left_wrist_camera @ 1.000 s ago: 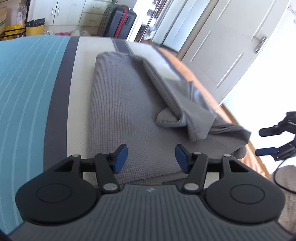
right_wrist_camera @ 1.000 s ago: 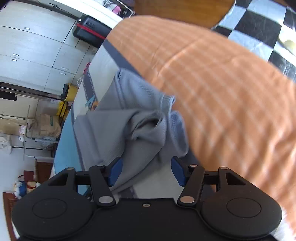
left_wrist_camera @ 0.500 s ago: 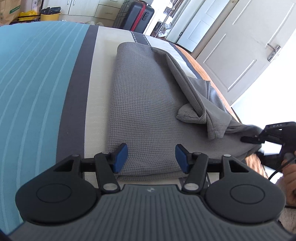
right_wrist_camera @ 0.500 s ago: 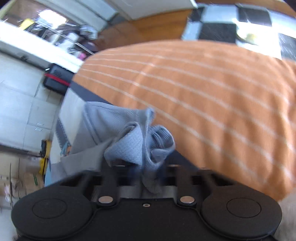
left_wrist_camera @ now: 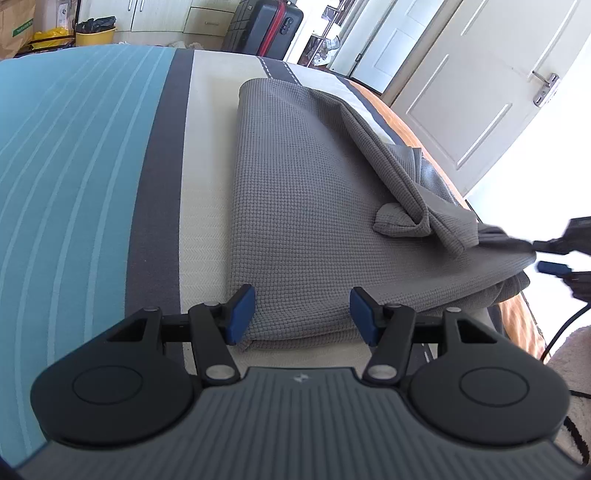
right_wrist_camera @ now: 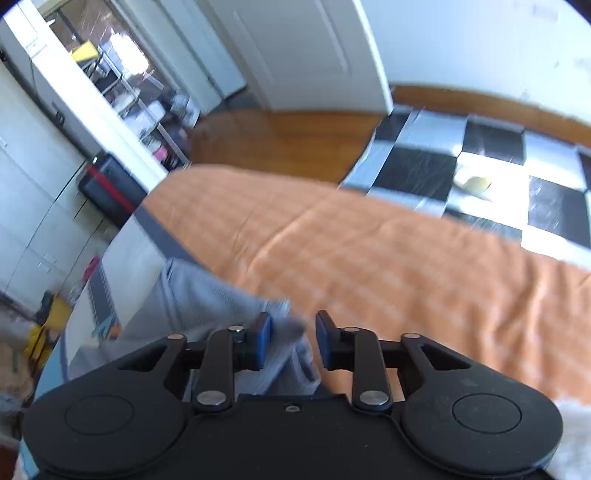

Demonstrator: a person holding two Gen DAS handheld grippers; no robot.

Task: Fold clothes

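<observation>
From the left wrist camera, a grey waffle-knit garment [left_wrist_camera: 314, 192] lies folded on the cream band of a striped bedspread [left_wrist_camera: 74, 166], its long axis running away from the camera toward a dark suitcase [left_wrist_camera: 264, 22] by the far wall. A loose flap [left_wrist_camera: 410, 206] is bunched along its right side. The left gripper [left_wrist_camera: 302, 314] hangs over the near edge with jaws standing half apart, nothing pinched between the blue pads. At the right edge the right gripper [left_wrist_camera: 546, 254] reaches toward the garment's near right corner. From the right wrist camera, blurred, the right gripper [right_wrist_camera: 291, 338] has just been opening its jaws; grey cloth [right_wrist_camera: 221, 310] lies between them, against the left pad but clear of the right, beside the bed's orange stripe [right_wrist_camera: 369, 258].
</observation>
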